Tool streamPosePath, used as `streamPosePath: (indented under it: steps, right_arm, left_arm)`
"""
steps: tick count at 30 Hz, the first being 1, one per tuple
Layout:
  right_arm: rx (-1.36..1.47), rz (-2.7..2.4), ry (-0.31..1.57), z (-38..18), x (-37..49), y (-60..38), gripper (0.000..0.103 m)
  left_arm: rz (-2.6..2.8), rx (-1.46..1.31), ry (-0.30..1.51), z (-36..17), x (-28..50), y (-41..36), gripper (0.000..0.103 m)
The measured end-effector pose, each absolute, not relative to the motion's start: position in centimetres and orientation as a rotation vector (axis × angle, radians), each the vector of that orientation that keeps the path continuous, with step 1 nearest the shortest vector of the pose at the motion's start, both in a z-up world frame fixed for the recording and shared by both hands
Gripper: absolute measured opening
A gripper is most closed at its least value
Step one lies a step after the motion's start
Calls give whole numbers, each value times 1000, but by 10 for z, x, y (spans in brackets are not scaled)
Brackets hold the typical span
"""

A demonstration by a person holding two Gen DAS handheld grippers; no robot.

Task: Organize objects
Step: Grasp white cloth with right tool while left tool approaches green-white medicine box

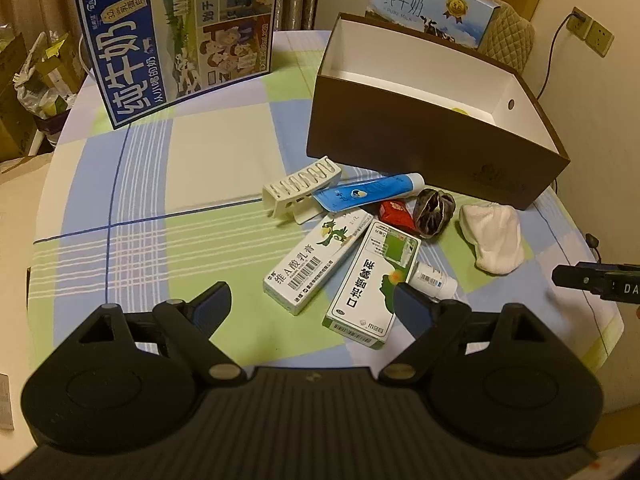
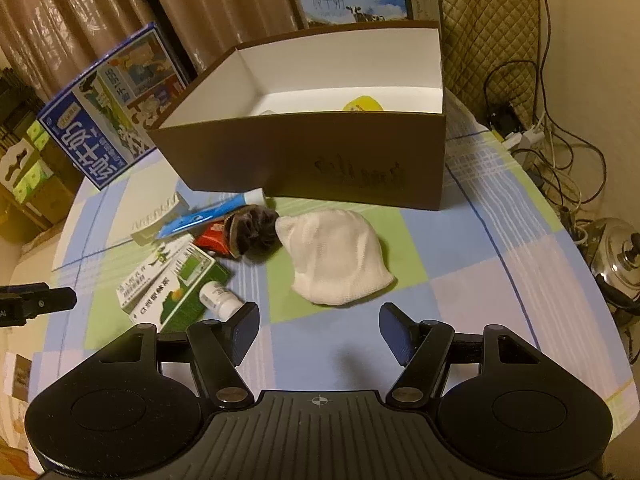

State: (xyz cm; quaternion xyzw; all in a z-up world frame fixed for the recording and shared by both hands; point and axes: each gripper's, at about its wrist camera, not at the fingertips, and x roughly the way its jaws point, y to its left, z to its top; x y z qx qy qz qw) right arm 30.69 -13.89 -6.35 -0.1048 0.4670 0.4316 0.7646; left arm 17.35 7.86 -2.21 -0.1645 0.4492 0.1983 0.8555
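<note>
Left wrist view: left gripper (image 1: pixel 312 300) hovers low over the tabletop (image 1: pixel 208 168), fingers (image 1: pixel 212 304) spread wide, nothing between them. Its right-side finger sits over the near end of the green-and-white medicine box (image 1: pixel 372 280), contact can't be told. Next to that box lies a white box w/ a green parrot print (image 1: pixel 316 256), the two angled like a V. A small white bottle (image 1: pixel 434 278) lies on its side just beside the green box. Behind them: white slotted plastic holder (image 1: pixel 302 186), blue tube (image 1: pixel 368 194) resting partly on it, red packet (image 1: pixel 396 212), dark scrunchie (image 1: pixel 434 210) touching the packet, white cloth (image 1: pixel 494 238) off to the right. Brown box (image 1: pixel 436 144), white inside, stands open just behind the pile; something yellow (image 1: pixel 460 111) shows on its floor. Big blue milk carton (image 1: pixel 180 36) stands tilted at the far left, a lighter blue milk carton (image 1: pixel 432 4) behind the brown box. Right gripper's tip pokes in at the right edge.

Right wrist view: right gripper (image 2: pixel 318 322) also has fingers (image 2: pixel 394 330) wide apart, empty, hanging above the tabletop (image 2: pixel 500 280) near the white cloth (image 2: pixel 340 256), not touching it. Scrunchie (image 2: pixel 252 228) touches the cloth's far tip. Brown box (image 2: pixel 320 160) dead ahead, yellow item (image 2: pixel 362 104) inside. Metal pot (image 2: pixel 618 252) and cables off the tabletop at right.
</note>
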Motion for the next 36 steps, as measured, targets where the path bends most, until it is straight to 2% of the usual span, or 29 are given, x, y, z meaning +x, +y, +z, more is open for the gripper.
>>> streamPosePath:
  steps: [21,28,34,36]
  right_arm:
    - [-295,1015,955,-107,347,-99,65]
    - [-325,1015,946,-122,357,-78,74]
    - [-388,1027,930,-136,356,-63,74]
    - [-386,1028,925,-137,354,-64,69]
  left_arm:
    - [415,-353,999,-56,212,82,84]
    - [414,-356,1018,-66,223,85,84]
    - [398,-339,1032,-71,230,84,84]
    - [391,-328,1034,-72,232,82,84]
